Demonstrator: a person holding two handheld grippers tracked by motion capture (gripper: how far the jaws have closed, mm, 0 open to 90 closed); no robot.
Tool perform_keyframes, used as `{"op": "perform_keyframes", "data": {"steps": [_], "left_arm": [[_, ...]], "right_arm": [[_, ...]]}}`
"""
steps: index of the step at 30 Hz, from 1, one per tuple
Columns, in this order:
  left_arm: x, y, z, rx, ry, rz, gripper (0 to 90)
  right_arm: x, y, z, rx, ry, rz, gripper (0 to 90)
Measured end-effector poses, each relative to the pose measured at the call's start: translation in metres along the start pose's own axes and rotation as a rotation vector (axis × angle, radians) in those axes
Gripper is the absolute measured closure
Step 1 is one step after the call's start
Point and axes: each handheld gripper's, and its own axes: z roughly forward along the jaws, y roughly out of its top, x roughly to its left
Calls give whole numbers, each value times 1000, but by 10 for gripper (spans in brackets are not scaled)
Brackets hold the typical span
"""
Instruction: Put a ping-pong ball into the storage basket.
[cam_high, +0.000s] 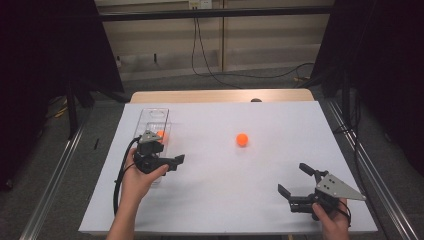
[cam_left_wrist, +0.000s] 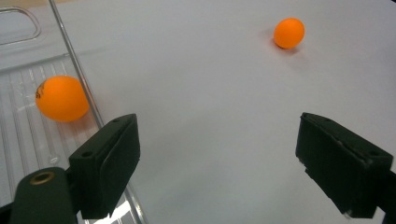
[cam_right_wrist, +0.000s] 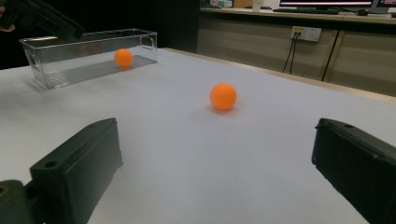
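Observation:
One orange ball (cam_high: 160, 134) (cam_left_wrist: 61, 98) (cam_right_wrist: 123, 57) lies inside a clear plastic tray (cam_high: 152, 116) (cam_left_wrist: 21, 70) (cam_right_wrist: 70, 70) at the table's left. A second orange ball (cam_high: 242, 139) (cam_left_wrist: 289, 32) (cam_right_wrist: 223, 96) rests on the white table top near the middle. My left gripper (cam_high: 169, 152) (cam_left_wrist: 217, 121) hangs over the tray's near right rim, open, with nothing between its jaws. My right gripper (cam_high: 294, 178) (cam_right_wrist: 215, 128) sits low at the front right, open and empty, its jaws facing the middle ball from some way off.
The white table top (cam_high: 225, 200) ends in a wooden strip (cam_high: 220, 96) at the far side. Metal rails (cam_high: 55, 170) run along both sides on the floor, cables (cam_high: 210, 70) lie behind the table, and dark curtains (cam_high: 45, 50) stand left and right.

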Motion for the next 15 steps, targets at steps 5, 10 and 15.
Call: {"op": "perform_keyframes", "data": {"steps": [5, 10, 15], "left_arm": [[-5, 0, 4, 4, -1, 10, 134], [-10, 0, 8, 12, -10, 18, 129], [-15, 0, 14, 18, -25, 28, 128]], "right_arm": [[1, 0, 1, 1, 4, -2, 8], [0, 0, 0, -4, 1, 5, 6], [1, 0, 0, -5, 3, 6, 5]]}}
